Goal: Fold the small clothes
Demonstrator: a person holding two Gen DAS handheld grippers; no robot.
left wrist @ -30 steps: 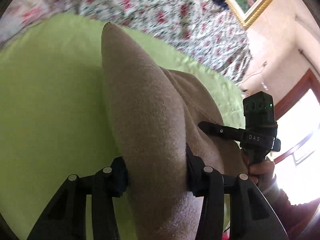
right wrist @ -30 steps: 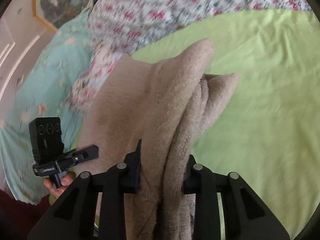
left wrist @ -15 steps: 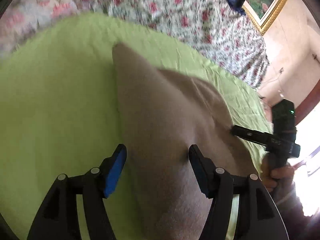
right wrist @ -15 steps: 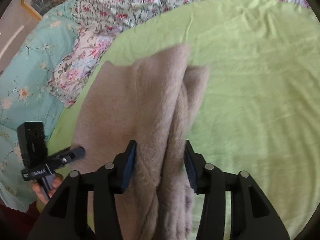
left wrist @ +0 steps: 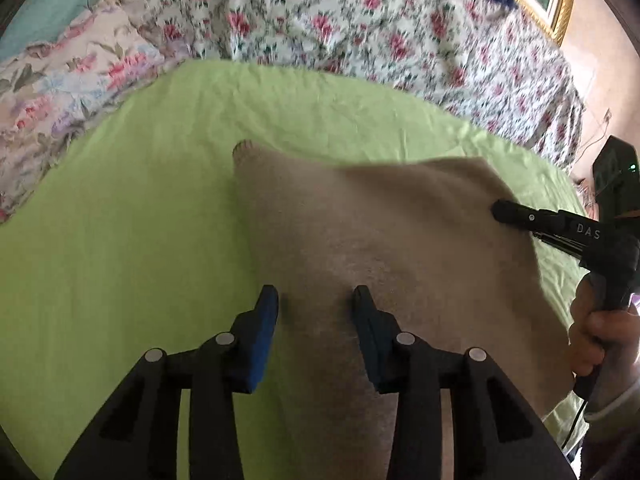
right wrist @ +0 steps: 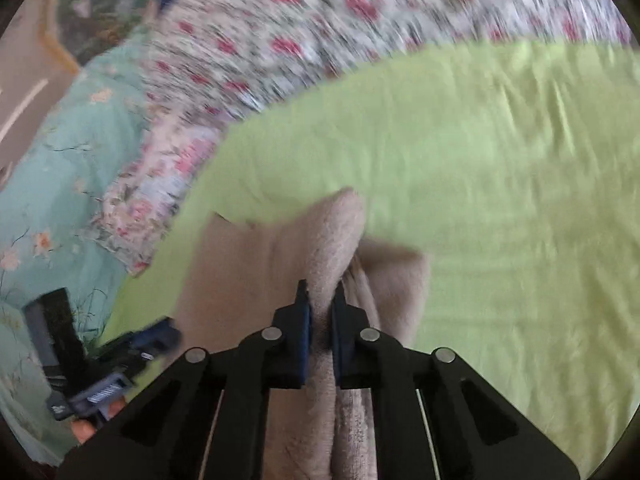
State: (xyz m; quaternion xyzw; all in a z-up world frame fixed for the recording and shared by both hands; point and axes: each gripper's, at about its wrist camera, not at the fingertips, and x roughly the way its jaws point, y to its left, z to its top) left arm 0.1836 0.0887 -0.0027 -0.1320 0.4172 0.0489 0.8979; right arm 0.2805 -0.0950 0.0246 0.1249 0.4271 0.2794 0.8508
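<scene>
Now the left tongs have let go: a second ago they were pinching a raised ridge of the cloth, half a second ago they were spreading, and here they gape wide, blue pads apart, with the fabric lying flat between and beyond them at centre frame. The cloth itself has dropped from a tall peak to a low, spread sheet on the green sheet of the bed. That reads as one side of the fold laid down and released, so the fold looks partly placed, not finished. The right tongs tell the other half of the story: clenched tight on a bunched, fleecy fold of the cloth at lower centre, closer together than a moment back, and the heavy blur across the floral quilt in the upper frame says this hand is moving. The left view shows what the right cannot: the flat expanse of the cloth with its far corner pointing to the upper left, and the right tongs' tip resting at its right edge. The right view alone shows the doubled, thick layers caught in the grip, plus the left tool blurred at lower left, beside the cloth's near edge.
</scene>
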